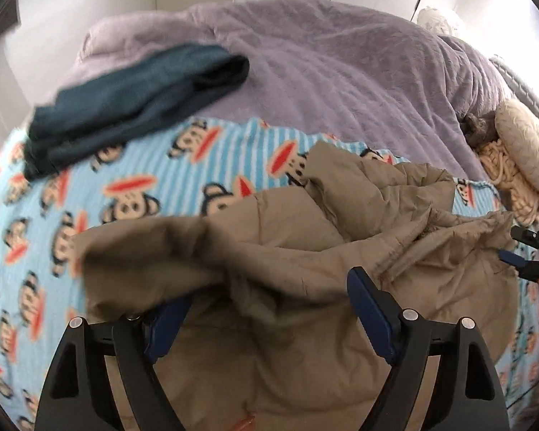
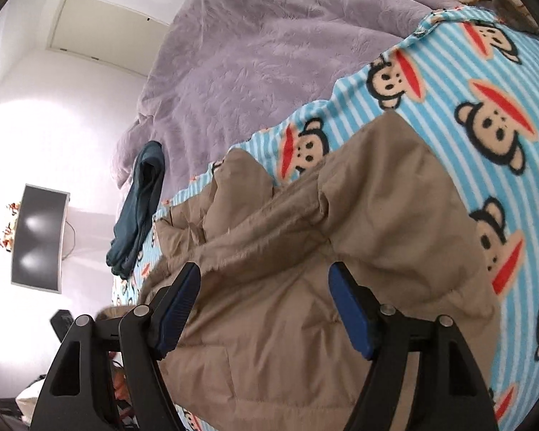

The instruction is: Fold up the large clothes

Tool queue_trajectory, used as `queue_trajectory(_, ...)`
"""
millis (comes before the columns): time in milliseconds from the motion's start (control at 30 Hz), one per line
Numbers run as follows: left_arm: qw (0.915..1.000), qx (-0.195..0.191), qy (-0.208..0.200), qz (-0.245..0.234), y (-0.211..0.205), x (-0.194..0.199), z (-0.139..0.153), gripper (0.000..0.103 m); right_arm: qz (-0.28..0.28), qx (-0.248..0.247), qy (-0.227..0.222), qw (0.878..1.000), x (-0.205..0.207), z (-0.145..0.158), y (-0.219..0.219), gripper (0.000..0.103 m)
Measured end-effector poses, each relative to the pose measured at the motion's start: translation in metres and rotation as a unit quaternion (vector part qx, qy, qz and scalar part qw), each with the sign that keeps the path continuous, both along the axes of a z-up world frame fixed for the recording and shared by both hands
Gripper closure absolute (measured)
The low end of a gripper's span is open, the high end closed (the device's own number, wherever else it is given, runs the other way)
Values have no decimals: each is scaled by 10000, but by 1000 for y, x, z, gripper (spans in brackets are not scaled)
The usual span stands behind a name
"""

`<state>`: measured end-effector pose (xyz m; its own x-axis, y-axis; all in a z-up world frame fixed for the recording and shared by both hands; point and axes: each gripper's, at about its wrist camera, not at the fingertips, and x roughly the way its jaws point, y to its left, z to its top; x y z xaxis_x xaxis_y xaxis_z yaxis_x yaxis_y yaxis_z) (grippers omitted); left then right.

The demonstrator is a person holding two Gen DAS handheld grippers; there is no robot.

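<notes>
**Both tongs spread over a rumpled tan coat**

The left gripper (image 1: 269,309) and right gripper (image 2: 264,305) stand with jaws wide, gripping nothing, though cloth seems to drape over the left one's near pad; blur obscures it. The tan padded coat (image 1: 287,251) lies bunched on the monkey-print blanket (image 1: 143,179). Beyond the coat lie a folded teal garment (image 1: 133,97) and a lilac duvet (image 1: 323,64). A pinch here might catch one slippery layer, so the fold drags crooked.

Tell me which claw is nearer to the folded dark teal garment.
Left. The left claw sits over the puffy tan quilted jacket, with the folded dark teal garment just beyond. From the right claw, the garment lies farther off, past the jacket.
</notes>
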<state>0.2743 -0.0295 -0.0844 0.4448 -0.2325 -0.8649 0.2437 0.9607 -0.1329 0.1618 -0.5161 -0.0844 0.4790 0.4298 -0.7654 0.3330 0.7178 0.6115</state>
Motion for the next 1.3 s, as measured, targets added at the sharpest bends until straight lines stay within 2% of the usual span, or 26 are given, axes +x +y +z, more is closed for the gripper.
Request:
queue_trajectory(67,9987,233,-438,89,1,-10,14,17,64,-191,36,9998,-8,3,6,56)
queue_trajectory(100,9983,222,-538,52,1,-13,19,21,120,-319,75,9994,-13,6,8,86)
queue_trajectory(133,9980,148,-618,-53,1,-16,24,40,244,-499,109,9984,-15,7,14,97)
queue_trajectory(200,9981,20,-516,-331,-4,-19,23,63,516,-731,-21,9960,-18,11,29,97)
queue_trajectory(300,9971,140,-495,-557,-19,-15,9,63,1016,-1118,-189,9883,-16,13,54,98)
queue_trajectory(400,9974,94,-370,-605,-38,-1,-13,63,1328,-1103,-211,9848,-5,0,75,98)
queue_trajectory(533,9942,689,-611,-562,-61,20,-44,63,1613,-1387,-146,9770,17,-27,99,98)
queue_trajectory(600,9951,720,-514,-441,-56,34,-56,63,1531,-1556,-83,9758,27,-38,96,103)
queue_trajectory(667,9963,659,-463,-282,-41,47,-58,63,1350,-1555,-75,9785,32,-41,81,103)
queue_trajectory(733,9949,838,-546,-160,-29,52,-55,63,1167,-1661,-73,9791,35,-38,61,103)
queue_trajectory(833,9942,918,-566,-2,-7,56,-53,63,921,-1975,45,9759,33,-34,33,103)
queue_trajectory(933,9934,1021,-519,74,8,60,-63,63,536,-2170,237,9744,20,-34,-3,103)
queue_trajectory(1067,9953,873,-346,250,15,74,-85,63,92,-1925,419,9804,12,-51,-38,103)
queue_trajectory(1300,9972,590,-133,434,15,96,-111,63,-56,-1874,505,9810,26,-84,-44,103)
